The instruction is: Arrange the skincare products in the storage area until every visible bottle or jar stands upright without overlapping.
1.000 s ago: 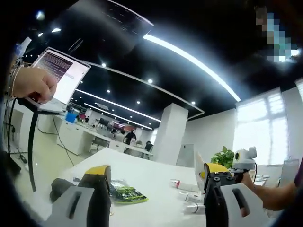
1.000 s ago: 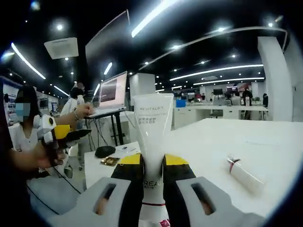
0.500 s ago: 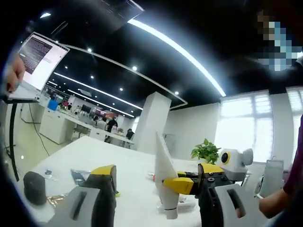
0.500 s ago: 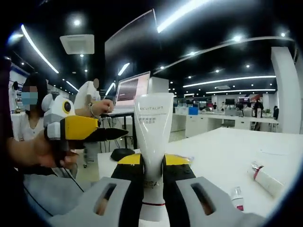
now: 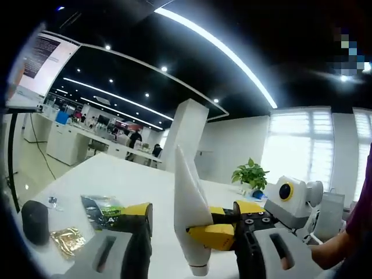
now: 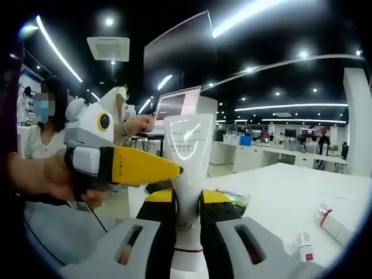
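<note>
White tube point(image 6: 187, 174) pinched upright in right gripper point(image 6: 187, 212); left gripper point(image 5: 192, 232), jaws spread, just beside tube.

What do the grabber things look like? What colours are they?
Each grabber has light grey bodies with slots and black jaws tipped in yellow. The left gripper seen in the right gripper view has a long yellow jaw. The right gripper looks the same. A dark maroon sleeve shows at the edge.
</note>
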`<state>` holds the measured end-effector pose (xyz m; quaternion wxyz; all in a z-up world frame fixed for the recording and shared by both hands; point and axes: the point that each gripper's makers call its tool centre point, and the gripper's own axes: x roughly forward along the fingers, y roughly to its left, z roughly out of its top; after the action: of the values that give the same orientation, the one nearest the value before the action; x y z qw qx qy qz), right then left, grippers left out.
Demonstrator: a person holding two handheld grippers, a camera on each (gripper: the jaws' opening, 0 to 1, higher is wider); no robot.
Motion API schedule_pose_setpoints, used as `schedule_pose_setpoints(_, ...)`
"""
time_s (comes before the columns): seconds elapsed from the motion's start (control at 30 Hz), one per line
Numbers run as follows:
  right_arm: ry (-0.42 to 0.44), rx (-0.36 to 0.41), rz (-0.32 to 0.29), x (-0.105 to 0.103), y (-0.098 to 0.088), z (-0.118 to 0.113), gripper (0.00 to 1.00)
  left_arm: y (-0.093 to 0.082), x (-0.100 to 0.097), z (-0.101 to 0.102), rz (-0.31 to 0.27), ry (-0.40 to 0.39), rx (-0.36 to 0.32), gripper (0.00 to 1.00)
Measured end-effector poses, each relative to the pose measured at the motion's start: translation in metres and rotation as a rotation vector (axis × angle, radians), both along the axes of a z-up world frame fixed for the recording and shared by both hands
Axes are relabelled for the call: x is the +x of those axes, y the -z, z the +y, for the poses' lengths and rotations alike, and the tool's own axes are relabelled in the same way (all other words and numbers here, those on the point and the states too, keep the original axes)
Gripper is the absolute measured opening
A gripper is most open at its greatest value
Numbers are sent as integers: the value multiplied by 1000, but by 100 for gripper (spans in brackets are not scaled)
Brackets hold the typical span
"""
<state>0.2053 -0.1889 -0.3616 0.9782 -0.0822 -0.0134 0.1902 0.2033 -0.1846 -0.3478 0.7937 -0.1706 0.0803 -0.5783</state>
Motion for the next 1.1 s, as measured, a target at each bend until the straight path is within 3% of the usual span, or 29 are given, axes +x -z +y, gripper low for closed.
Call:
schedule_pose_setpoints(0.33,-26,-26,-21,1,5,12,13,11,3,2,-14,-4,56,29)
schedule_pose_setpoints(0.53,-35,-9,-16,4,10,15,14,16,5,4,2,-8,66,26)
schedule_pose_setpoints(0.8,-61,-9,-15,5,12,20,20,17,7,8,-33,-12,75,19)
schedule_pose_setpoints(0.87,-82,22,16,4,14,23,24,17,8,8,-38,-1,80,15)
schedule_pose_setpoints(1.1,-70,-1,0,6,12,18,28,17,6,7,-75,29,97,13)
